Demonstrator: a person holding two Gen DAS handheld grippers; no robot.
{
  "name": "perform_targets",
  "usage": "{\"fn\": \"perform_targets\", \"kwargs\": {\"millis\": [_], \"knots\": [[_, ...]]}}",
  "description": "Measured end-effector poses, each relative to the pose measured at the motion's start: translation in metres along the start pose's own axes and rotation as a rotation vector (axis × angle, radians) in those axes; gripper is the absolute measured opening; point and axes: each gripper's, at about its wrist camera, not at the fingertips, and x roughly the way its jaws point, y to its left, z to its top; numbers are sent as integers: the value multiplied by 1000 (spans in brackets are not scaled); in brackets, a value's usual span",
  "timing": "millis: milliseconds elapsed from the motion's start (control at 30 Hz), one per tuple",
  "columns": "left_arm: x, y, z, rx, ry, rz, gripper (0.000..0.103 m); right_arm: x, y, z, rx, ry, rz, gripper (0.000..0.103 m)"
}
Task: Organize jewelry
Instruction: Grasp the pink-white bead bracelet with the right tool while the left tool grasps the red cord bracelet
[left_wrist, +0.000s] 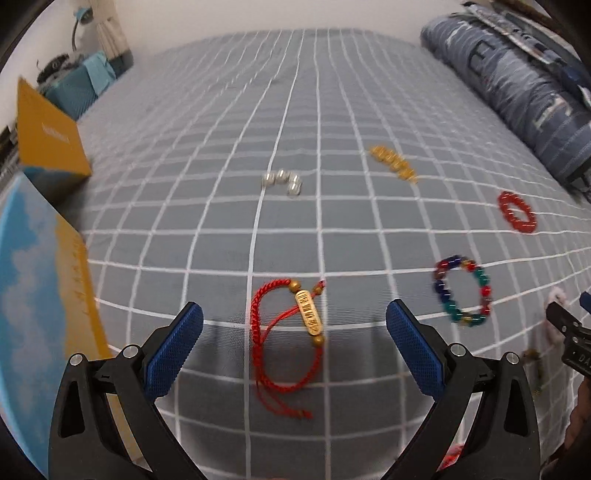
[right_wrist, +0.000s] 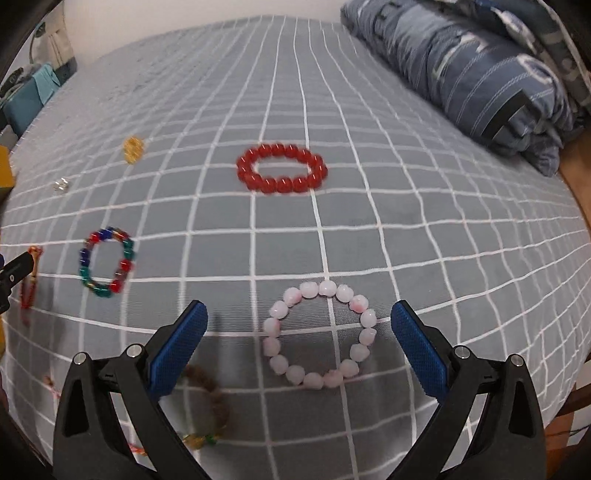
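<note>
Jaws on both grippers are standing wide and empty: the left gripper (left_wrist: 294, 332) is hovering over the red braided cord bracelet with a gold bar charm (left_wrist: 291, 339), near the blue-and-yellow cardboard box (left_wrist: 37, 295), likely the destination. The right gripper (right_wrist: 299, 332) is framing the pale pink beaded bracelet (right_wrist: 320, 336) on the grey checked bedsheet (right_wrist: 424, 229), probably lining up a pick.

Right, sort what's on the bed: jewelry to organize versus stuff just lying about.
For the job:
red braided cord bracelet with gold bar
pale pink bead bracelet
red bead bracelet
multicoloured glass bead bracelet
amber bead bracelet
silver beads

Lying about:
folded blue striped quilt
yellow box
</note>
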Motion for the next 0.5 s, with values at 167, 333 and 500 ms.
{"fn": "perform_targets", "kwargs": {"millis": [167,333,500], "knots": [[20,3,-6,-10,39,-6,97,17,-9,0,33,38,16,95],[28,0,-9,-8,64,-16,92,29,-11,-1,33,73,27,94],[27,0,-11,-3,68,-29,78,30,-11,-1,42,87,52,85]]}}
